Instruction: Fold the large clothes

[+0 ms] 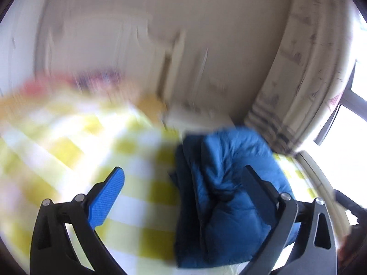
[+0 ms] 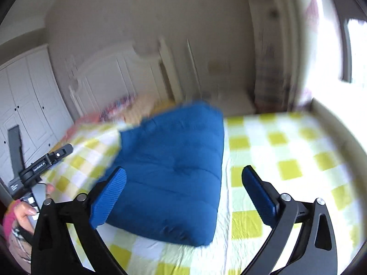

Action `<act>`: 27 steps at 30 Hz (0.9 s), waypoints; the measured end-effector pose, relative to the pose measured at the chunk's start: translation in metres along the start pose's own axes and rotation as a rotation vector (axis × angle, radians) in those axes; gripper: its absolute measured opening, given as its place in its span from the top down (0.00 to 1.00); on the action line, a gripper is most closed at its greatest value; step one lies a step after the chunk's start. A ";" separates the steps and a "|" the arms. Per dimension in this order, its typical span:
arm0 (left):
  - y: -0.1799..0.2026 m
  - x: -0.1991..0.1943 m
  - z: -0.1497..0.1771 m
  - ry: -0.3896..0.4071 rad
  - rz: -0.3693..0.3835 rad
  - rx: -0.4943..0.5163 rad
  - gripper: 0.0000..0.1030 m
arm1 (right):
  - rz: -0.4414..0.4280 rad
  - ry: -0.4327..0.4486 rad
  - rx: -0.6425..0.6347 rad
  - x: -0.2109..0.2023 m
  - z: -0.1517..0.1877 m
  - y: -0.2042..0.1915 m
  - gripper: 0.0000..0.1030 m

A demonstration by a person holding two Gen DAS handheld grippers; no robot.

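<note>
A blue padded jacket (image 2: 174, 174) lies folded into a thick rectangular bundle on a bed with a yellow-and-white checked sheet (image 2: 286, 151). My right gripper (image 2: 183, 194) hovers above its near end, jaws wide apart, nothing between the blue pads (image 2: 110, 197). In the left wrist view the same blue jacket (image 1: 229, 194) shows folded, below and to the right. My left gripper (image 1: 183, 190) stands open above the sheet (image 1: 137, 183), its right finger in front of the jacket without pinching it. The left wrist view is blurred.
A white headboard (image 2: 110, 78) and white wardrobe doors (image 2: 25, 96) stand at the far side. Colourful bedding (image 2: 114, 110) lies by the headboard. A curtain (image 2: 273, 52) and bright window (image 2: 332, 52) are on the right. A hand (image 2: 23, 210) holds the other gripper's handle at left.
</note>
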State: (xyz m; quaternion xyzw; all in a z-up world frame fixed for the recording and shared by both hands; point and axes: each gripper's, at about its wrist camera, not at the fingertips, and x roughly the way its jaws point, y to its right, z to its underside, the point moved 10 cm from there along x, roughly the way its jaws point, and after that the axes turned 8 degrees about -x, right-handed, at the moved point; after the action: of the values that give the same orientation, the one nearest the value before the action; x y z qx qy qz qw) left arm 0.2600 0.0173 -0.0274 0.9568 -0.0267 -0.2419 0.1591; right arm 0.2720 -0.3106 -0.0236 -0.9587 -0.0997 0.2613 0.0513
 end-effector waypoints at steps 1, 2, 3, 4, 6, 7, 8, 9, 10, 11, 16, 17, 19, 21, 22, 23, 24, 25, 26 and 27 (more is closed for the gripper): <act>0.012 -0.030 -0.010 0.074 -0.026 0.049 0.02 | 0.006 0.037 -0.017 -0.018 -0.007 -0.006 0.05; 0.022 -0.054 -0.016 0.128 -0.041 0.095 0.02 | 0.009 0.082 -0.044 -0.044 -0.012 -0.018 0.05; 0.031 -0.069 -0.019 0.159 -0.047 0.132 0.02 | 0.014 0.105 -0.059 -0.059 -0.012 -0.025 0.05; 0.045 -0.090 -0.021 0.189 -0.046 0.182 0.02 | 0.022 0.129 -0.076 -0.071 -0.016 -0.034 0.05; 0.063 -0.119 -0.015 0.218 -0.032 0.226 0.02 | 0.035 0.148 -0.126 -0.093 -0.016 -0.050 0.05; 0.069 -0.128 -0.012 0.234 -0.027 0.232 0.02 | 0.044 0.151 -0.151 -0.102 -0.015 -0.060 0.05; 0.073 -0.140 -0.008 0.255 -0.020 0.233 0.02 | 0.069 0.152 -0.180 -0.109 -0.013 -0.068 0.05; 0.077 -0.152 -0.003 0.285 -0.021 0.232 0.02 | 0.082 0.151 -0.191 -0.112 -0.012 -0.070 0.05; 0.079 -0.162 0.002 0.298 -0.019 0.235 0.02 | 0.095 0.144 -0.203 -0.113 -0.010 -0.075 0.05; 0.082 -0.168 0.006 0.298 -0.006 0.241 0.02 | 0.101 0.140 -0.209 -0.114 -0.008 -0.076 0.05; 0.091 -0.183 0.018 0.300 0.027 0.255 0.02 | 0.140 0.118 -0.228 -0.118 -0.003 -0.083 0.05; 0.090 -0.185 0.019 0.298 0.029 0.256 0.02 | 0.139 0.112 -0.221 -0.118 -0.002 -0.083 0.05; 0.089 -0.184 0.022 0.291 0.030 0.256 0.02 | 0.134 0.107 -0.215 -0.121 0.001 -0.085 0.05; 0.089 -0.182 0.022 0.284 0.029 0.251 0.02 | 0.136 0.105 -0.216 -0.122 0.006 -0.083 0.05; 0.089 -0.181 0.023 0.279 0.033 0.247 0.02 | 0.136 0.104 -0.216 -0.122 0.006 -0.083 0.05; 0.087 -0.181 0.024 0.277 0.034 0.245 0.02 | 0.136 0.103 -0.216 -0.122 0.006 -0.083 0.05; 0.087 -0.181 0.024 0.275 0.037 0.245 0.02 | 0.136 0.102 -0.217 -0.123 0.006 -0.083 0.05; 0.088 -0.182 0.025 0.274 0.037 0.247 0.02 | 0.136 0.103 -0.217 -0.123 0.006 -0.083 0.05; 0.088 -0.182 0.025 0.274 0.037 0.249 0.02 | 0.135 0.104 -0.217 -0.123 0.006 -0.083 0.05; 0.088 -0.182 0.025 0.274 0.039 0.250 0.02 | 0.135 0.103 -0.218 -0.122 0.006 -0.084 0.05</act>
State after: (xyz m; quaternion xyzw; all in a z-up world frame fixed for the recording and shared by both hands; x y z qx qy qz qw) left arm 0.0898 -0.0506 0.0622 0.9924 -0.0529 -0.1009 0.0459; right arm 0.1518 -0.2554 0.0436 -0.9753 -0.0600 0.2023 -0.0657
